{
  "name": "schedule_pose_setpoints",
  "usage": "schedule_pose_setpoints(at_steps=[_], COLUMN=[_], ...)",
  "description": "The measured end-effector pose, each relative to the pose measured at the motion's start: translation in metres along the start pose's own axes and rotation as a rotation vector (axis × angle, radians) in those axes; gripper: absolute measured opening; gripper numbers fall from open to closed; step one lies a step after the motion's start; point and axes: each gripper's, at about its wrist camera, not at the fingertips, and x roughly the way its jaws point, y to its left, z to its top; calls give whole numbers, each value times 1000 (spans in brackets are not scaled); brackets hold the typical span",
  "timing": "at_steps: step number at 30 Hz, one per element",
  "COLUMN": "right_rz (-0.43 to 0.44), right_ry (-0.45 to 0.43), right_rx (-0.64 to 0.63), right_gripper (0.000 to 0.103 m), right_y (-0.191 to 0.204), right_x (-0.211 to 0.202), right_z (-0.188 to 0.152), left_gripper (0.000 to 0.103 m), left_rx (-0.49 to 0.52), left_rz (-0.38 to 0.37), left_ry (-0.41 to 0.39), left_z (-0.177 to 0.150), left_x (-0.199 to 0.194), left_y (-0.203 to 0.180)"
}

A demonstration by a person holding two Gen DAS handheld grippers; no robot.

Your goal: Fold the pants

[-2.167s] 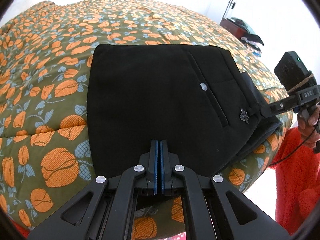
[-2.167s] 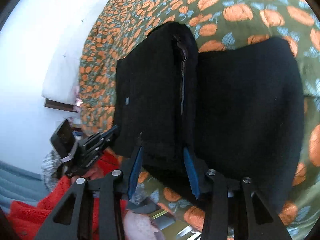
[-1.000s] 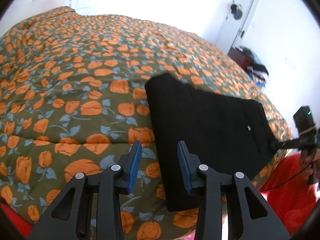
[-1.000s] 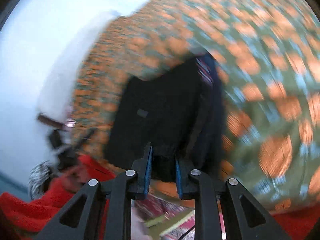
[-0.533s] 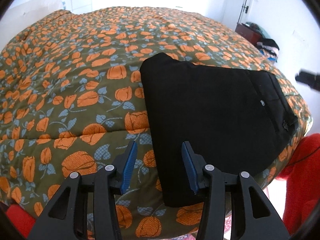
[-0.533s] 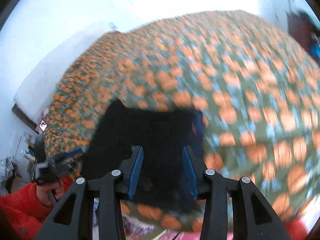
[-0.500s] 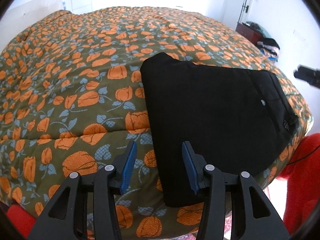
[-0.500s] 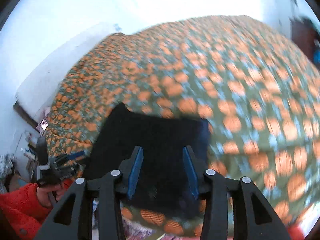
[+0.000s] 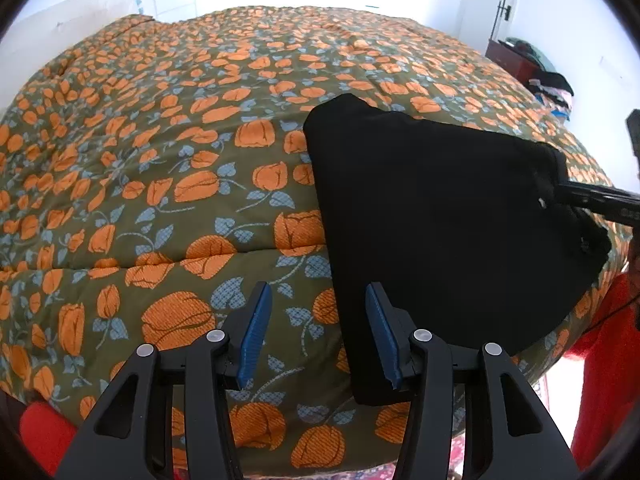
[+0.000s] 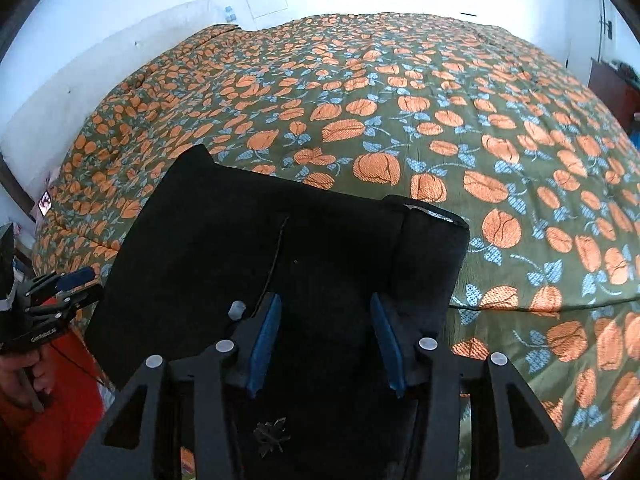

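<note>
Here both hand-held grippers, left [image 9: 316,334] and right [image 10: 325,338], hang open over pants [image 9: 440,216].

The folded pants [image 9: 440,232] lie on the bedspread [image 9: 160,160] near its front edge. My left gripper [image 9: 316,332] hangs at their left edge, over the cover. My right gripper [image 10: 324,340] hangs above their right end, cloth under both fingers.

White walls [image 9: 568,8] (bright), floral bed [image 9: 160,140]
</note>
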Motion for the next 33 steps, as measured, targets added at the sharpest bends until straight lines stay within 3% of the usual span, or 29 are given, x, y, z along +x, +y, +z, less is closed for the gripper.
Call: schedule_pose_setpoints(at_steps=[6,14,16,19,29,33], right_rz=[31,76,74,58,111,168], right_ry=[-40,-93,-72,47,35,1], right_rx=[-11,-122,-133,-72,-22,42], right_gripper=[47,47,47,48,48,48], right_y=[8,43,46,33,25,14], right_x=[-39,-78,-74,-45,-40,-54], right_z=[-15,-53,-59,-70,-74,-65], left_gripper=[51,51,51,53,60,70], left_rx=[1,3,5,11,4,-70], left_rz=[3,11,12,17,23,-69], left_ry=[1,2,2,4,9,19], left_z=[0,0,1,0,-1,0], left_x=[1,2,2,2,3,2], left_y=[0,0,0,-1,2,19])
